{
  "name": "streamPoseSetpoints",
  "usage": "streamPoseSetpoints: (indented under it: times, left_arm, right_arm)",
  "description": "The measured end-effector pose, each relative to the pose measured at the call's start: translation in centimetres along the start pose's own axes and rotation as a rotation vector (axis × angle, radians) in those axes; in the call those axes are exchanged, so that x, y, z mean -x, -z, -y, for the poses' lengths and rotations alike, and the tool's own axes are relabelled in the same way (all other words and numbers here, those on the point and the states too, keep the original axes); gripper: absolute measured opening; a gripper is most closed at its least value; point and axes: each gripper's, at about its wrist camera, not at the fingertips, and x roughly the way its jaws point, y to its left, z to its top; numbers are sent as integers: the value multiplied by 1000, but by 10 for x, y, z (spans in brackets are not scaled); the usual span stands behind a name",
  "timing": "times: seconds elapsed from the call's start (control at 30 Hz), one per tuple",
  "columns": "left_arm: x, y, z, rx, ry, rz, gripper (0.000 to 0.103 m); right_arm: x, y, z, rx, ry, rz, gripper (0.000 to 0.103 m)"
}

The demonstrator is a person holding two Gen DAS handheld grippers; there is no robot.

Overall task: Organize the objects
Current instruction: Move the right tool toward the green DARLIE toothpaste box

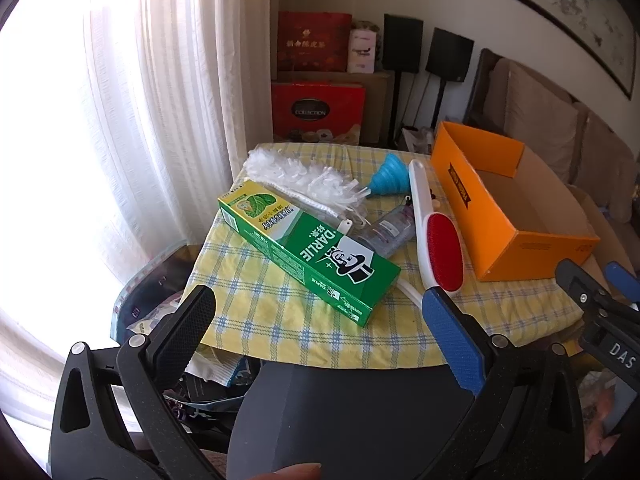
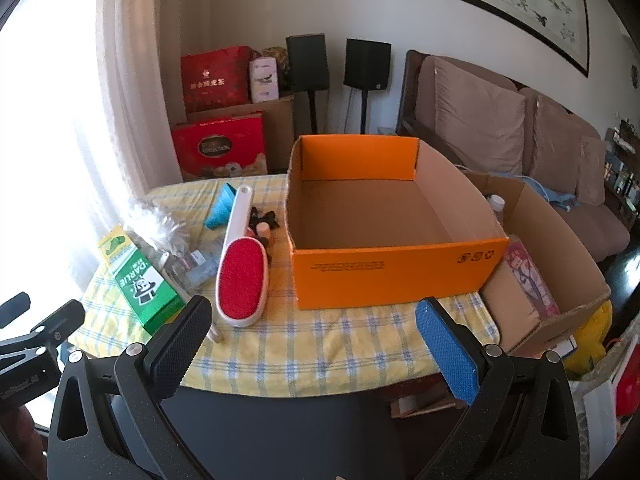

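On a yellow checked tablecloth (image 1: 280,320) lie a green Darlie toothpaste box (image 1: 308,250), a white duster (image 1: 296,178), a blue folding funnel (image 1: 390,176), a clear plastic pouch (image 1: 390,230) and a white lint brush with a red pad (image 1: 440,248). An empty orange cardboard box (image 2: 384,272) stands at the table's right side. My left gripper (image 1: 320,324) hovers open above the near table edge, short of the toothpaste box. My right gripper (image 2: 316,328) is open too, before the orange box (image 1: 516,216) and the lint brush (image 2: 242,276). Nothing sits between either pair of fingers.
A brown carton (image 2: 548,264) with packets inside sits right of the table. Red gift boxes (image 2: 218,148) and two black speakers (image 2: 368,64) stand at the back wall, a sofa (image 2: 520,152) to the right. White curtains (image 1: 160,100) hang at left.
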Motion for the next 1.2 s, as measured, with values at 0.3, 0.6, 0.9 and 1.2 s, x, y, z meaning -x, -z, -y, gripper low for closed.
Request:
streamPoseSetpoints:
  times: [0.3,0.6,0.9,1.2]
  left_arm:
    - [-11,-8,-8,10,-27,-1,103]
    - [-31,-16,-43,51,7,0,103]
    - [-63,-18,-83,145,21,-49,103]
    - [-100,-18,-94,186,59,-119,103]
  right_arm:
    - [-9,-6,-10,24,-16,-1,103]
    - [-23,-19,-34,98,-98,13,103]
    - [-48,-28,-65,154,-229,0,103]
    - [-75,-26,-103,253,-299,-25,103]
